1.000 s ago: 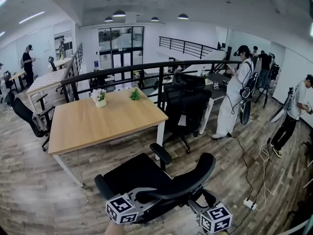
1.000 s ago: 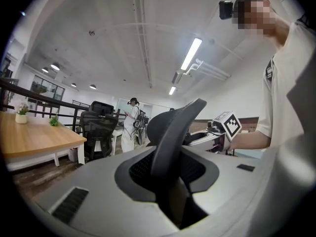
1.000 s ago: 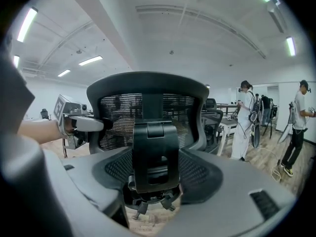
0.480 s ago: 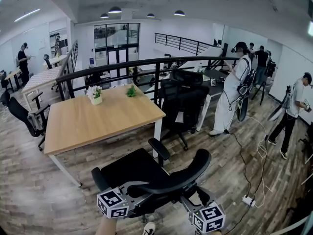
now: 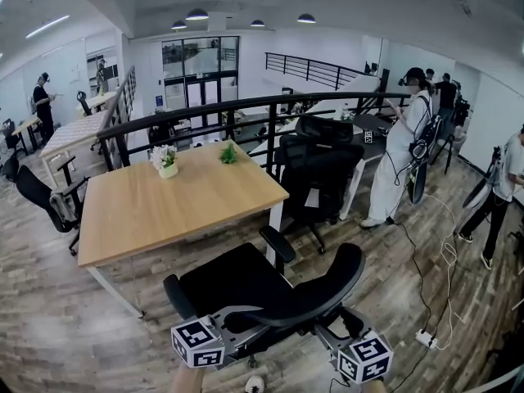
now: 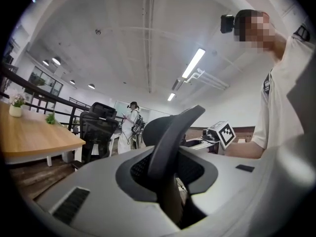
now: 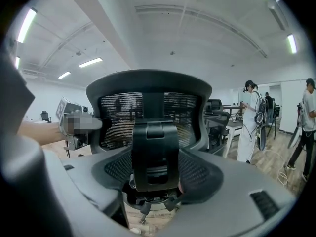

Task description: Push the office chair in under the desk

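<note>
Office chair (image 5: 246, 289) sits just off the desk (image 5: 164, 203)'s near long edge, seat toward the desk, nothing under the top yet. Left gripper (image 6: 168, 179) has just been closing: jaws approx half-way in & clamped on the backrest (image 5: 323, 285) rim, which runs btwn them. Right gripper (image 7: 155, 179) is closed round the black bracket (image 7: 154, 152) at the backrest's rear centre.

Step in hand, I'd say: roll the chair fwd. To do it well, push both sides evenly so the chair doesn't swing off line. Aim the seat btwn the desk's legs, esp. minding the armrest (image 5: 277, 246) beside the desk's white leg (image 5: 273, 222). Check the armrests clear the desk's underside, and go slow.
</note>
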The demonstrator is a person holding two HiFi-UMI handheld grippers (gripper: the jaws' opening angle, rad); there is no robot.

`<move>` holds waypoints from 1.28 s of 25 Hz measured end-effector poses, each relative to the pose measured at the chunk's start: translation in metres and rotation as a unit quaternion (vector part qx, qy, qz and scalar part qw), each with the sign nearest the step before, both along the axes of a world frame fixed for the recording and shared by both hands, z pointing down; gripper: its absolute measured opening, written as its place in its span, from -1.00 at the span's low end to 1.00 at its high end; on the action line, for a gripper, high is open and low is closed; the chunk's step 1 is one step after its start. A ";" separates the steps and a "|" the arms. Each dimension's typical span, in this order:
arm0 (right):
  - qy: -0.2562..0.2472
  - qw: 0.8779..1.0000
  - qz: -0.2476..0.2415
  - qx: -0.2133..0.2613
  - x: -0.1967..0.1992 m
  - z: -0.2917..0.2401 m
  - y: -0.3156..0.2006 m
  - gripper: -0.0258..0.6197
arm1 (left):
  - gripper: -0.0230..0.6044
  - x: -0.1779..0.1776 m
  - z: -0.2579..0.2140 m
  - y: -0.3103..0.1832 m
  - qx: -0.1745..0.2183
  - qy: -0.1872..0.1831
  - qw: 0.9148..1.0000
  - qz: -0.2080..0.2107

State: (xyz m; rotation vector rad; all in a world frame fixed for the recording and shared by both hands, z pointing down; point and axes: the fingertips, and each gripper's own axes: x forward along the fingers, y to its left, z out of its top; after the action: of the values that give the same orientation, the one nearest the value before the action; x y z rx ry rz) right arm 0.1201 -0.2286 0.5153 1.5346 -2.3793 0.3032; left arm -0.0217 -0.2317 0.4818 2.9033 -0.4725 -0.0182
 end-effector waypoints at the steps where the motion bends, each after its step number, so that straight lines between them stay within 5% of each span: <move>1: 0.001 1.000 -0.001 0.000 0.000 -0.001 -0.005 0.04 | -0.50 0.000 -0.001 -0.004 -0.001 0.002 1.000 0.002; 32: -0.002 1.000 -0.007 -0.006 -0.059 -0.001 -0.120 0.04 | -0.50 -0.057 0.000 -0.114 -0.014 -0.005 1.000 0.019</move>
State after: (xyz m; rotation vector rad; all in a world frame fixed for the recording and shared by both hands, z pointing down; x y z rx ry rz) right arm 0.0615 -0.3486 0.5140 1.5123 -2.3873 0.3174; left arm -0.0786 -0.3456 0.4818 2.8861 -0.4152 0.0078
